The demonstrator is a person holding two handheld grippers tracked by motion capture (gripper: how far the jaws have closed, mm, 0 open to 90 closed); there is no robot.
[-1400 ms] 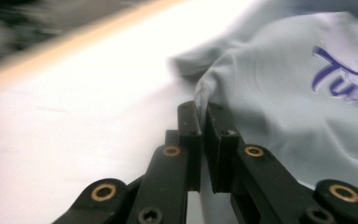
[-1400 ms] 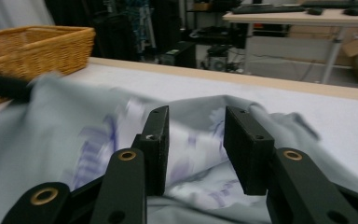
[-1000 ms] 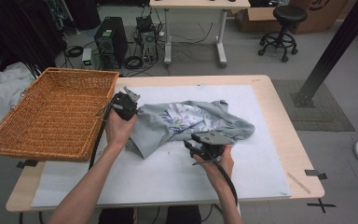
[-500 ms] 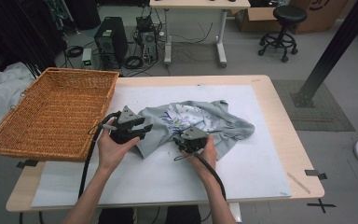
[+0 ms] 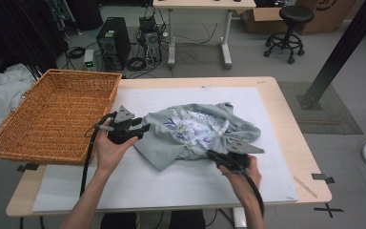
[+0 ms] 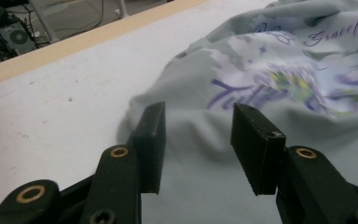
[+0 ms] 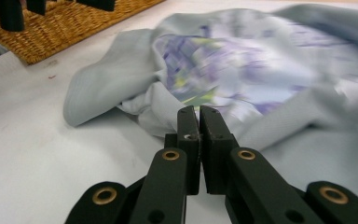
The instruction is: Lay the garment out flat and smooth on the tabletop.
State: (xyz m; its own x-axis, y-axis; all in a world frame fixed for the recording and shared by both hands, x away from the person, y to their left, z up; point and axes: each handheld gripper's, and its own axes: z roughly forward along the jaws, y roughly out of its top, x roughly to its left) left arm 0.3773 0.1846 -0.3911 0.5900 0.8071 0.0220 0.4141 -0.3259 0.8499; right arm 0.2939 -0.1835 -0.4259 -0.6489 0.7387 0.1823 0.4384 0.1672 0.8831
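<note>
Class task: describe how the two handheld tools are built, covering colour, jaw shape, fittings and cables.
Both the left tool and right tool are black. Each has two flat rectangular jaws on hinged arms with brass-ringed pivots, a grey three-cornered plate on top, and a black cable trailing back along the forearm. No sleeves reach the forearms.

The shirt point(image 7: 242, 60) print is blurred; its right part is cut off.
</note>
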